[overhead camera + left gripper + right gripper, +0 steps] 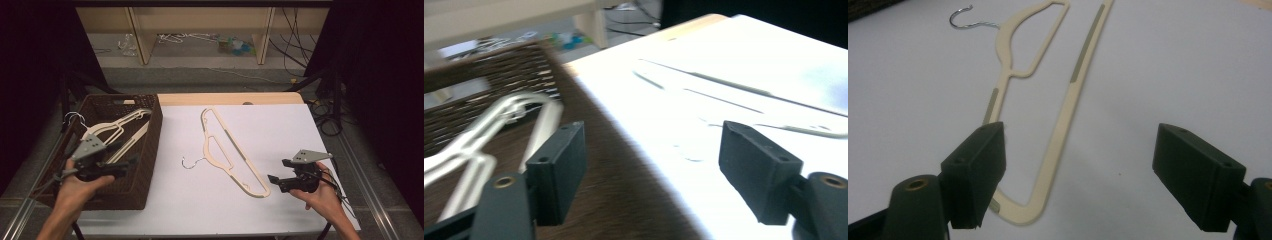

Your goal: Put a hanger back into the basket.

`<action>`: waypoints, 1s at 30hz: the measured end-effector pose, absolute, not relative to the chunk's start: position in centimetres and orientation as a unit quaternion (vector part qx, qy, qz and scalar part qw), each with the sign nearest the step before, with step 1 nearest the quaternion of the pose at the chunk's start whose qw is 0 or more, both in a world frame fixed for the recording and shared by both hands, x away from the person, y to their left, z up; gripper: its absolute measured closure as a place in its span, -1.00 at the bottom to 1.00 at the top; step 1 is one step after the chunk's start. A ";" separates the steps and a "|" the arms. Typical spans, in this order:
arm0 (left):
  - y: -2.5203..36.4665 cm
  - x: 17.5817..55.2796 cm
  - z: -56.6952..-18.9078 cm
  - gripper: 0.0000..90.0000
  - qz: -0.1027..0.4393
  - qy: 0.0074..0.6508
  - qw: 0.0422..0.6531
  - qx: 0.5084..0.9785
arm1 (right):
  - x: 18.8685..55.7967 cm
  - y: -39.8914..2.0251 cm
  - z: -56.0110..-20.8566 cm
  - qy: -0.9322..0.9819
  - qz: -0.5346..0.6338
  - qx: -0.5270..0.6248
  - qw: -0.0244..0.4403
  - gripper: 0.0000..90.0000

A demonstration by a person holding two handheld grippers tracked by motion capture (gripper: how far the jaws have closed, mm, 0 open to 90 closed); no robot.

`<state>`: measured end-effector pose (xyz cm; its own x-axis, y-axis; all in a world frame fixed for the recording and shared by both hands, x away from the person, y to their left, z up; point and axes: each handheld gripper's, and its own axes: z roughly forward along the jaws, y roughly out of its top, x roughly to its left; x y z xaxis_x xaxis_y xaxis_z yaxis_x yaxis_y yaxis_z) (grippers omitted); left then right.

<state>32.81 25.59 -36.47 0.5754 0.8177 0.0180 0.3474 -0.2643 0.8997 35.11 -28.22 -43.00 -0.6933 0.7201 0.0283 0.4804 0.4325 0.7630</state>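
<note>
left gripper (pixel 131 161): jaws wide, empty, over wicker basket (pixel 150 150)
right gripper (pixel 274 180): jaws wide, empty, near end of cream hanger (pixel 231 150)
basket: held cream hangers (pixel 117 131)

No lettering, label, brand mark or number can be read anywhere; the cream hanger (pixel 1048 125) lying between the right gripper (pixel 1078 175) jaws bears only plain grey strips, no print.

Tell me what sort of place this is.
Probably a lab set up for recording: a white-topped table bearing a hanger and a basket, loose cables on the floor, dark curtains at both sides.
</note>
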 end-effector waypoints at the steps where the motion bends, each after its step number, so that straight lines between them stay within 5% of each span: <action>1: 24.8 32.4 -36.5 -0.41 0.248 0.375 0.471 0.759 | 35.1 -28.2 -43.0 0.832 0.392 0.361 0.153 -0.50; 13: 17.8 28.8 -39.1 -0.63 0.218 0.308 0.493 0.784 | 35.1 -28.2 -43.0 0.823 0.406 0.361 0.164 -0.56; 30: 17.3 26.9 -41.3 -0.63 0.227 0.298 0.511 0.774 | 35.0 -27.9 -43.1 0.825 0.402 0.362 0.161 -0.56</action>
